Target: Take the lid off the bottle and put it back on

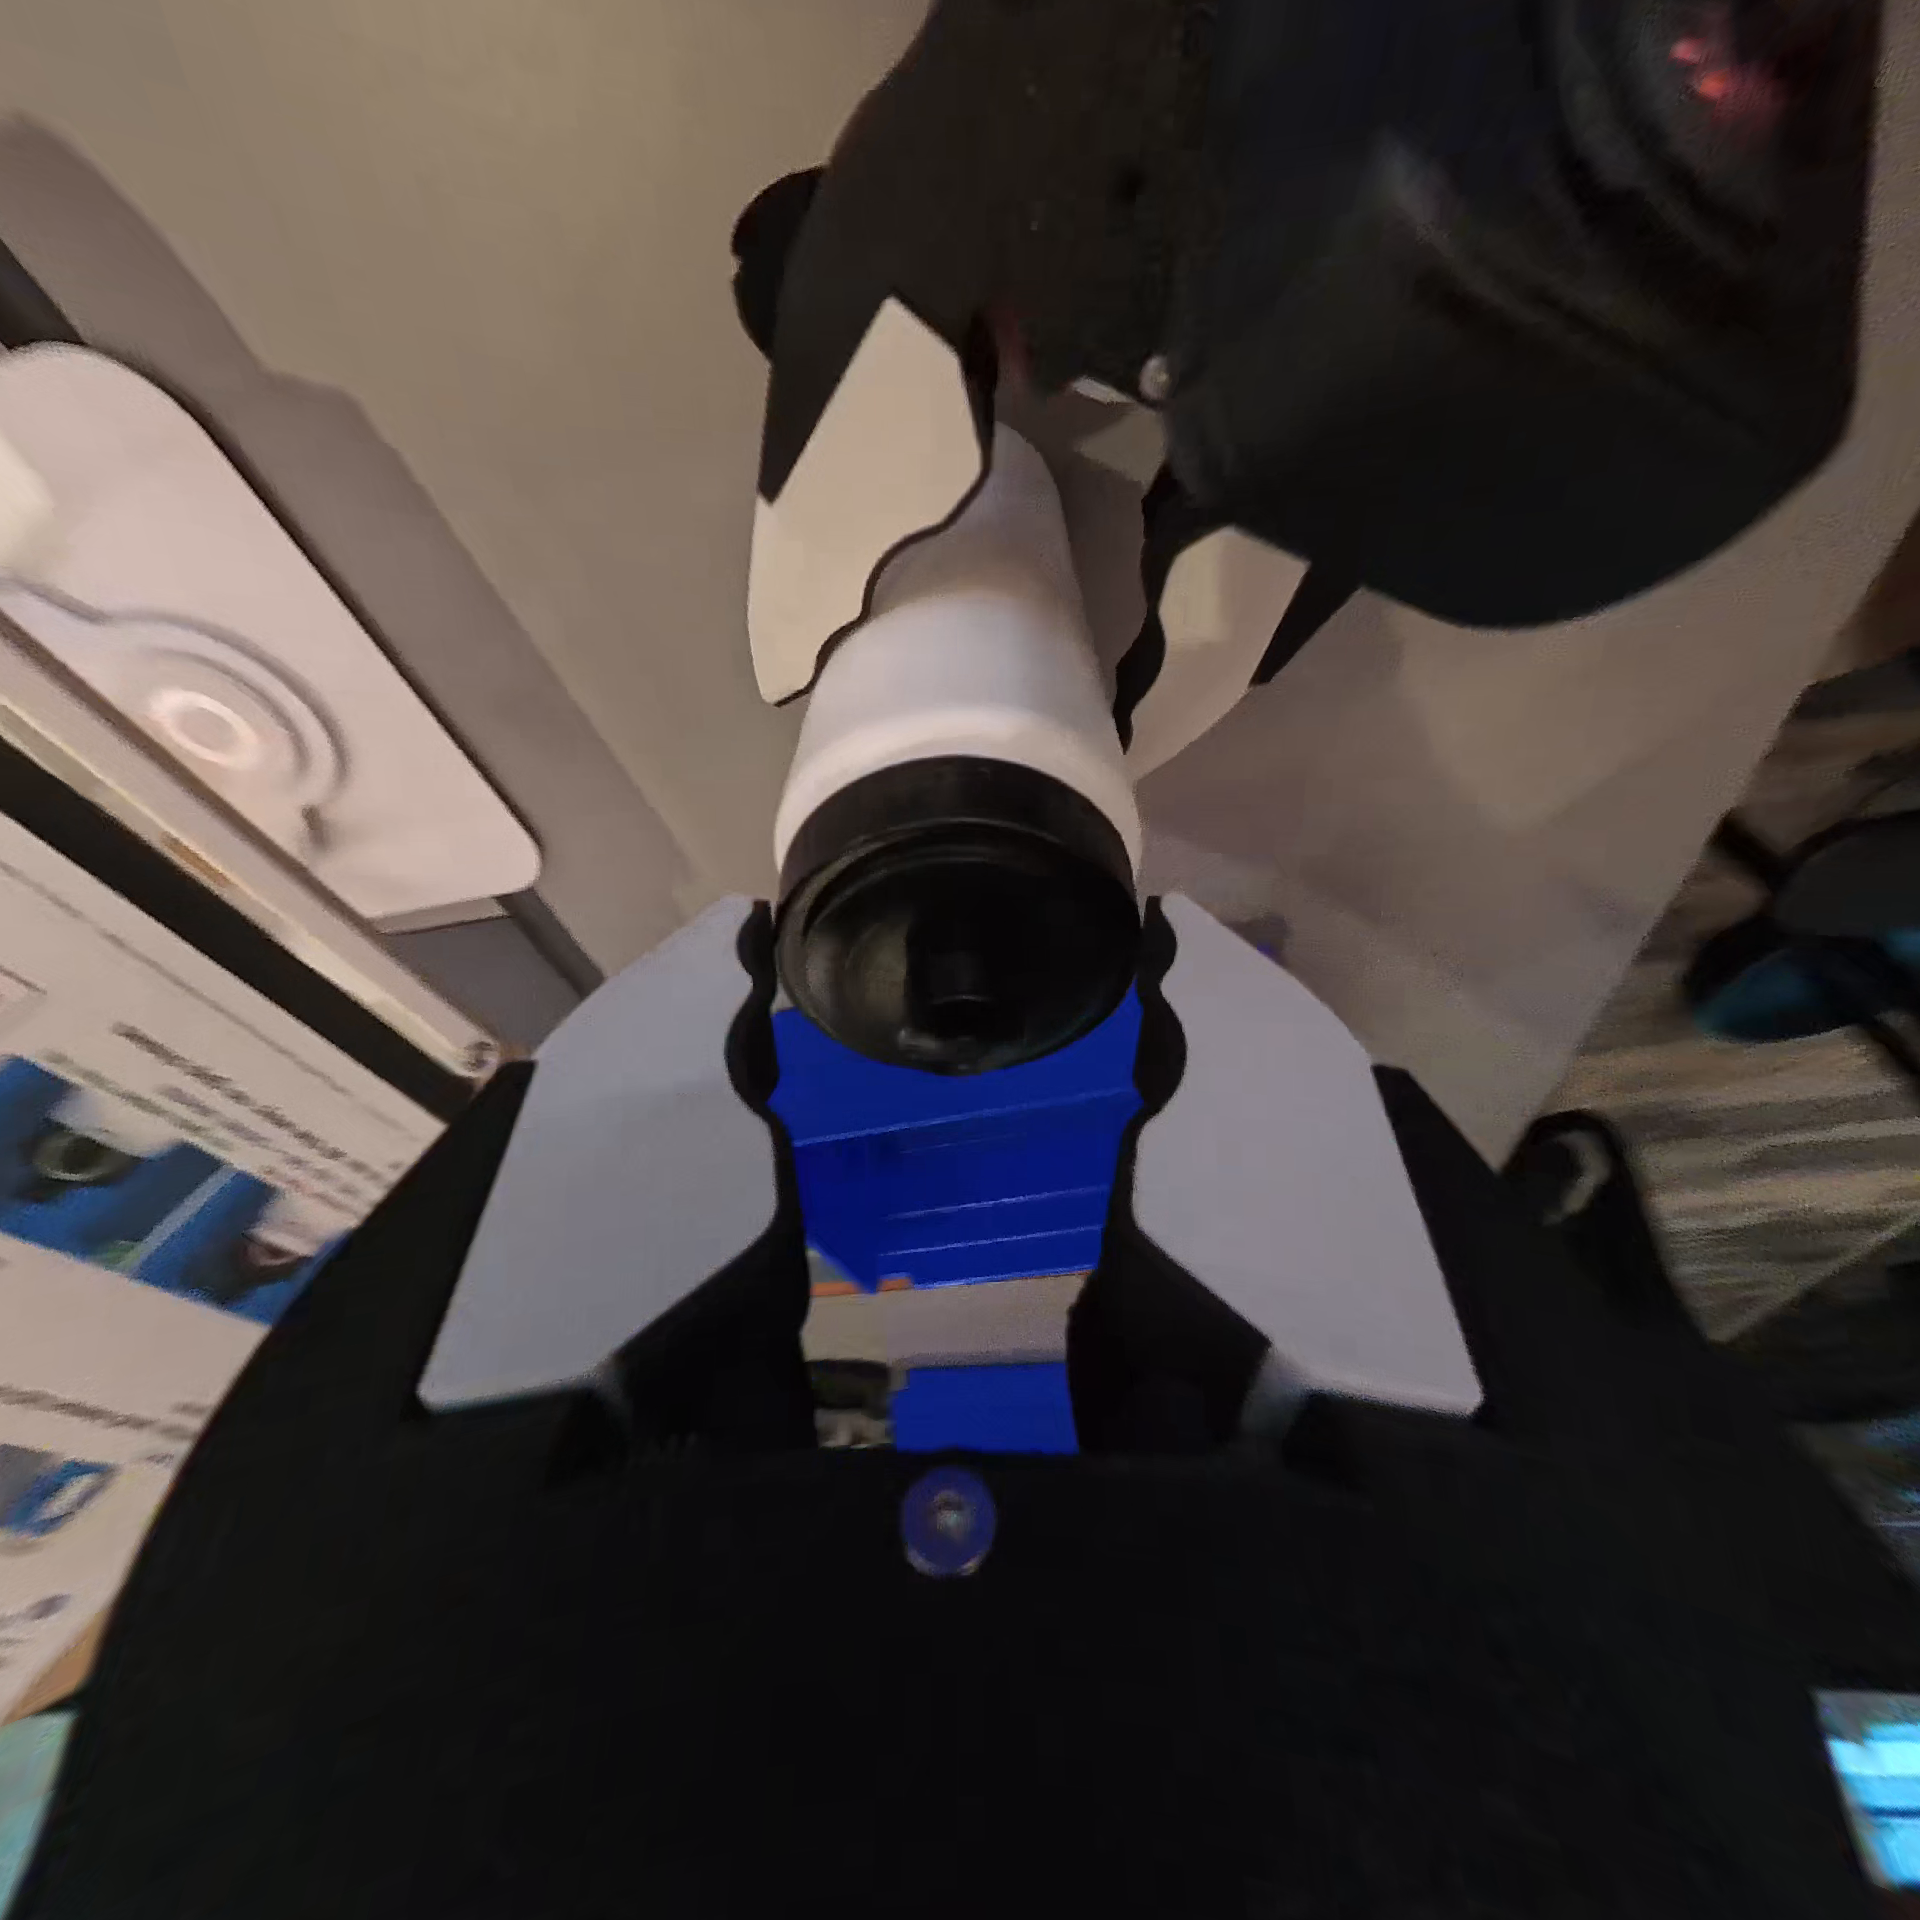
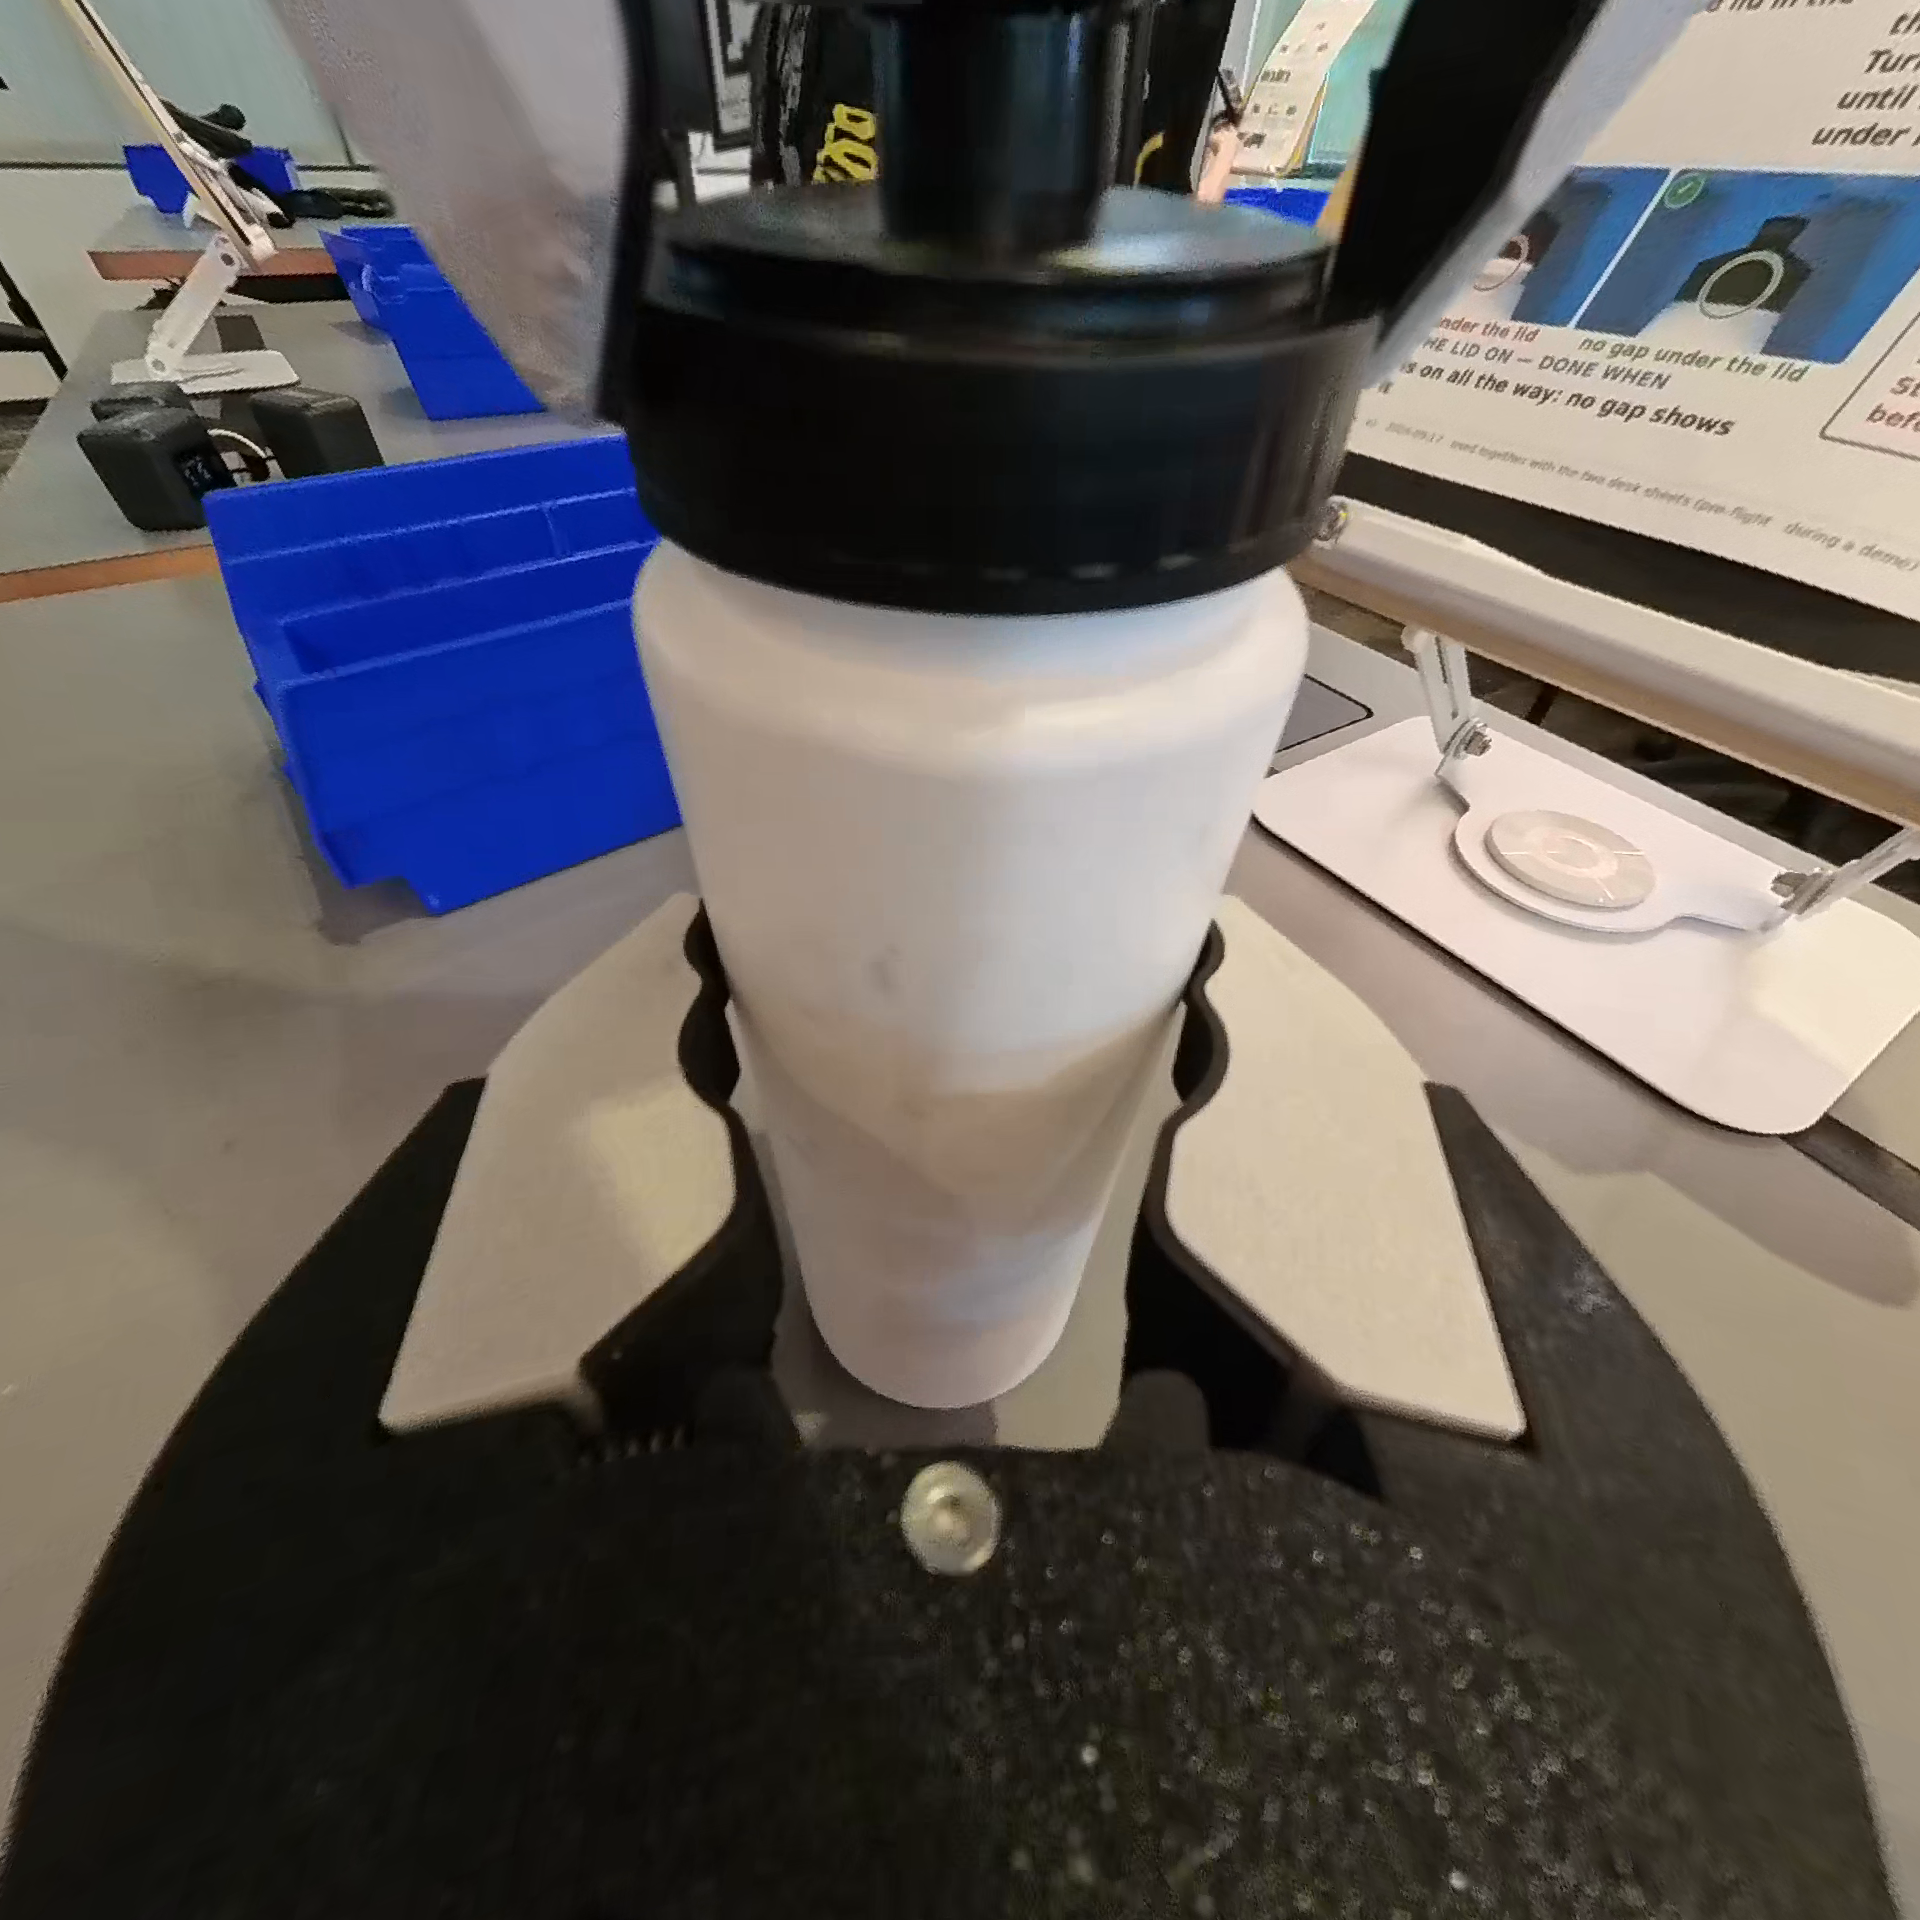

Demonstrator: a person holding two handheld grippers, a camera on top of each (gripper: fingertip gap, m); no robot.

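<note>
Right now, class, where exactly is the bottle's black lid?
The black lid sits on top of the white bottle, whose body the right claw grips. In the left wrist view, it lies between the left claw's fingertips.

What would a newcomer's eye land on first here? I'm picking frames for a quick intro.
The white bottle with its black lid fills the middle, the right gripper clamped on its body and the left gripper closed on the lid from above. Behind it, left, blue bins stand on the grey table.
</note>
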